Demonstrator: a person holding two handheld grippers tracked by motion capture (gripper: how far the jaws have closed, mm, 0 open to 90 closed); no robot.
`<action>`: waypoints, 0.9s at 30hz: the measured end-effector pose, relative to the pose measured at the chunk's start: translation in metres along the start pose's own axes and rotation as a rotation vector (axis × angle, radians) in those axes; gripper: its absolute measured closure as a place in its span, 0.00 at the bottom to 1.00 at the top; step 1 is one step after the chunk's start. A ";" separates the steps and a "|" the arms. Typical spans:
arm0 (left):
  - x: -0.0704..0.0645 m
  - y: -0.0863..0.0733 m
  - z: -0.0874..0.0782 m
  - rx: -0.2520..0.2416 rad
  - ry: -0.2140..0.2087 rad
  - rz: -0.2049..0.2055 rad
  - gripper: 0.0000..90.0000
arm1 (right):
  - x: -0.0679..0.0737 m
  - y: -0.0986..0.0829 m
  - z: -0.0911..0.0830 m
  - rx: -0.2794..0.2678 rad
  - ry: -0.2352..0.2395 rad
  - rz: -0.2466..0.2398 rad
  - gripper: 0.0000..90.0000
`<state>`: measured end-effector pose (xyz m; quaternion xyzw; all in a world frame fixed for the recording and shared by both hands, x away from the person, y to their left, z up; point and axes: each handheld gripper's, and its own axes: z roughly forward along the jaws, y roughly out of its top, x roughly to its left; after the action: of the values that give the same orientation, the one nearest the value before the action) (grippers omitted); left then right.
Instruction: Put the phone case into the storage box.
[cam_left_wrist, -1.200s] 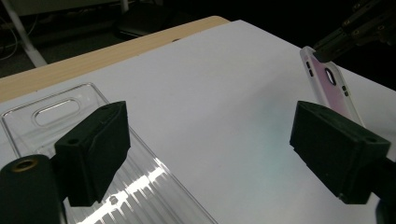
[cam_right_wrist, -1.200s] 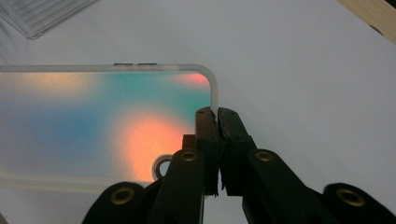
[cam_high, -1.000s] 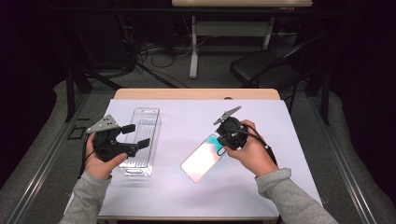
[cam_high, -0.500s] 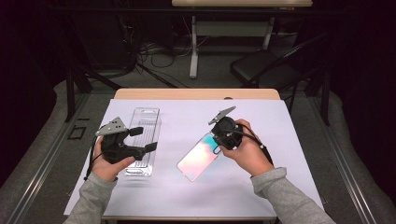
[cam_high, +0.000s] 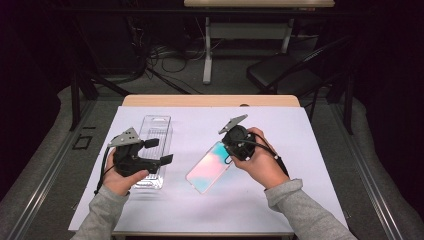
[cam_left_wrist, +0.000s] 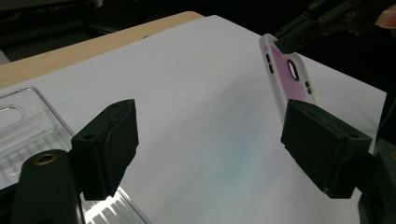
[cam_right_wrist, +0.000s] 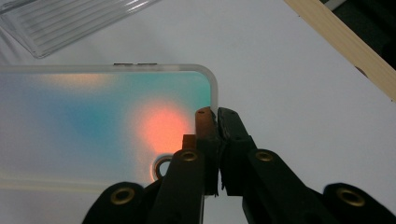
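— What has changed in the past second?

— The left gripper (cam_high: 159, 151) has been drawn back and toward the table's middle, off the far part of the clear tray (cam_high: 152, 131) and over its near end. The phone case (cam_high: 209, 166) has been shifted slightly toward the left by the right gripper (cam_high: 231, 150).

— How is the case held?

— It is pinched at one short edge, beside the camera cut-out, between the closed jaws of the right gripper — seen plainly in the right gripper view, where the right gripper (cam_right_wrist: 215, 114) is clamped on the rim of the case (cam_right_wrist: 93, 126). In the left gripper view the case (cam_left_wrist: 286, 77) is seen tilted, its held end lifted off the white sheet (cam_left_wrist: 196, 107).

— And the left gripper?

— Its jaws are spread wide, with nothing between them; the left gripper (cam_left_wrist: 205, 140) is pointed across the sheet toward the case, the tray (cam_left_wrist: 23, 130) lying under its left jaw.

— Where are the things placed?

— The tray is laid on the sheet's left part, the case at the middle — well apart from it — on the table (cam_high: 210, 100).
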<state>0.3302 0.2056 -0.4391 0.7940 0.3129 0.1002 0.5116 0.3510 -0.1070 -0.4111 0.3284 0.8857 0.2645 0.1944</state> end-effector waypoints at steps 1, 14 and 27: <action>-0.001 0.000 0.001 0.004 -0.001 0.004 0.21 | 0.001 0.000 0.000 0.000 -0.001 -0.005 0.98; -0.013 -0.003 0.014 0.036 -0.050 0.024 0.27 | 0.007 0.003 0.001 -0.020 -0.003 -0.024 0.98; -0.020 -0.003 0.021 0.035 -0.073 0.035 0.29 | 0.012 0.007 0.003 -0.028 0.000 -0.028 0.98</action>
<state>0.3229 0.1785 -0.4485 0.8112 0.2818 0.0748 0.5069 0.3475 -0.0934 -0.4113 0.3133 0.8864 0.2741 0.2027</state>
